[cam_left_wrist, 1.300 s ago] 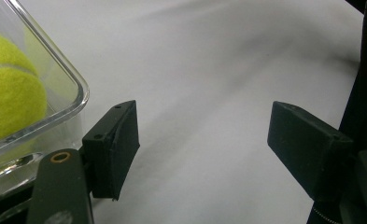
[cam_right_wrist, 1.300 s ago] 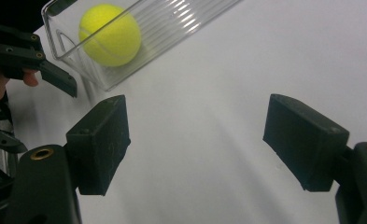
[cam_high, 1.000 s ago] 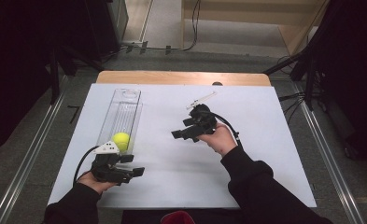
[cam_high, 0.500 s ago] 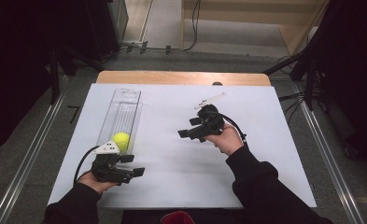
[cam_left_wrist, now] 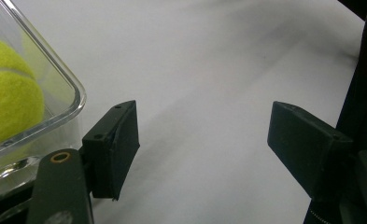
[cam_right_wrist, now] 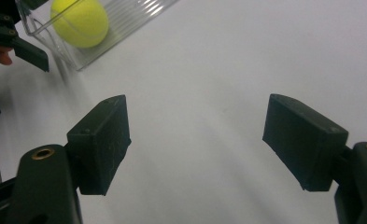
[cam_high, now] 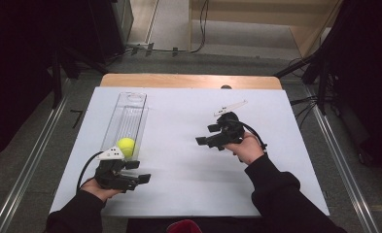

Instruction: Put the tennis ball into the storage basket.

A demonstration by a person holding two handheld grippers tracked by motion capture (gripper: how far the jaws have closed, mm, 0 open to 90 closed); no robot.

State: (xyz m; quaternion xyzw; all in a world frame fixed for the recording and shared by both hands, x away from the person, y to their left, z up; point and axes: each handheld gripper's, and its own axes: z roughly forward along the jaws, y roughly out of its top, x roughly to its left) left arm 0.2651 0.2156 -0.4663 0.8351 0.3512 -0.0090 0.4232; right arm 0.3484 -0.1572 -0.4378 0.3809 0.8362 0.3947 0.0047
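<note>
A yellow-green felt tennis ball [cam_high: 126,145] lies inside a long clear plastic box [cam_high: 130,109], at the box's end nearest the person, on the white-covered table [cam_high: 179,194]. The box lies lengthwise toward 12 o'clock on the left half of the table.

The left gripper [cam_high: 139,172] rests on the table just at 6 o'clock of the ball, its jaws pointing toward 3 o'clock. In the left gripper view its jaws stand released and wide apart with bare table between them, one jaw beside the box's rounded corner.

The right gripper [cam_high: 205,134] is near the table's middle, at 3 o'clock of the ball and well apart from it, pointing toward 9 o'clock. Its jaws are likewise released, nothing between them.
</note>
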